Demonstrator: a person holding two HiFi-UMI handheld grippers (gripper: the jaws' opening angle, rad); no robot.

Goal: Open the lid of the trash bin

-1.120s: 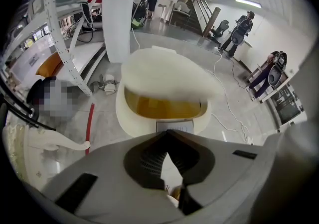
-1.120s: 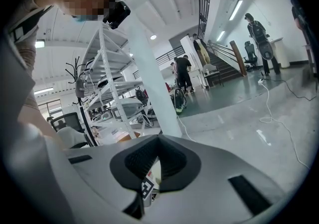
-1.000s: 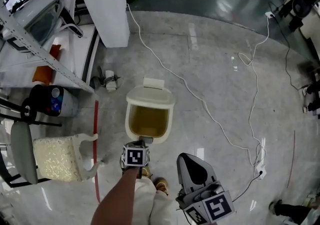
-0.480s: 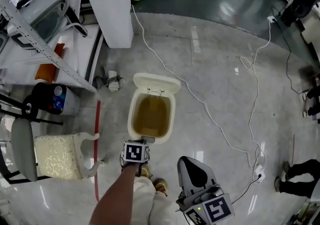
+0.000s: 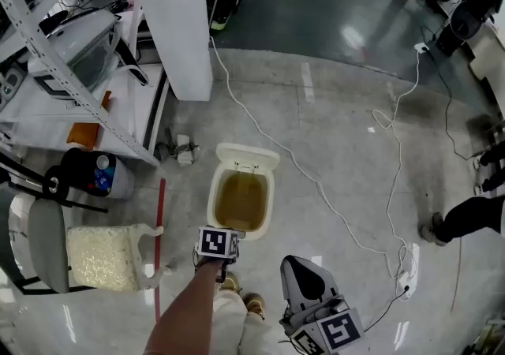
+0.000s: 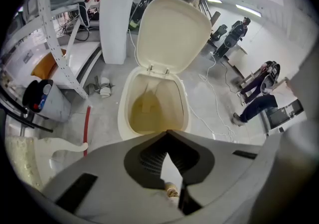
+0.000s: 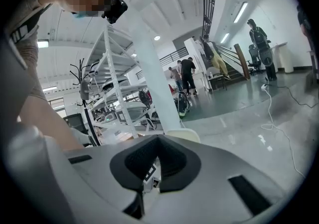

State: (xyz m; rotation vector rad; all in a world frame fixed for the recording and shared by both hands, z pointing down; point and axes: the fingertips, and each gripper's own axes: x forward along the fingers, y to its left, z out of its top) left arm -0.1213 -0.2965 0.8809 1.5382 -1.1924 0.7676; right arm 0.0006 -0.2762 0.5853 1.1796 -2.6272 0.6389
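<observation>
The cream trash bin (image 5: 218, 202) stands on the floor with its lid (image 5: 248, 158) swung up and back. In the left gripper view the lid (image 6: 172, 31) stands upright on its hinge behind the bin's rim (image 6: 124, 113), and the yellowish inside shows. My left gripper (image 5: 234, 232) hovers just above the bin's near rim. Its jaws meet at the tips with nothing between them (image 6: 167, 133). My right gripper (image 5: 297, 257) hangs lower right of the bin, apart from it, and is shut and empty (image 7: 158, 138); it looks out across the hall.
A white pillar (image 5: 177, 22) and metal shelving (image 5: 55, 69) stand at the far left. A red rod (image 5: 158, 243), a cushioned chair (image 5: 99, 255) and a black container (image 5: 87, 173) lie left of the bin. A white cable (image 5: 316, 184) runs to a power strip (image 5: 408, 265). A person's leg (image 5: 465, 219) shows at right.
The lid has swung from partly raised to fully open and upright. My left gripper stays at the bin's near rim; the head view has shifted slightly.
</observation>
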